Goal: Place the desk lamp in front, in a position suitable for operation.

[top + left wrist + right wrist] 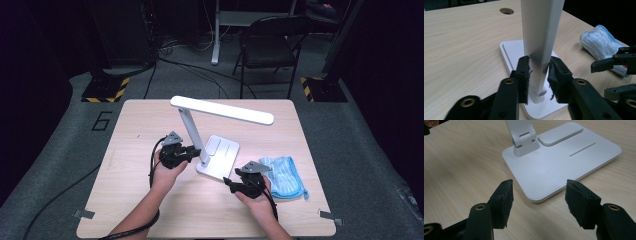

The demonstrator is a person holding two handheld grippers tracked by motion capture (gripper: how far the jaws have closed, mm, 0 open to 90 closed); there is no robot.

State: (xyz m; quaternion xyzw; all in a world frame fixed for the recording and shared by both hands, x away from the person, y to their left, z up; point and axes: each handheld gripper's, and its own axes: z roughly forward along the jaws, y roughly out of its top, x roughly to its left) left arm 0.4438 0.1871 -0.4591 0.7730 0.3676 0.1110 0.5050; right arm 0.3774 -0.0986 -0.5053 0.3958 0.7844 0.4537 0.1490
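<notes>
Table: one, pale wood, bearing all else.
Lamp: one, white, upright mid-table; base flat, head level above.
Cloth: one, blue, just right of the lamp base.
Left gripper: one; level, from the left; jaws astride the lamp's post low down, left pad touching, right a hair off.
Right gripper: one; low, angled at the base's near corner; jaws apart, nothing between.
</notes>
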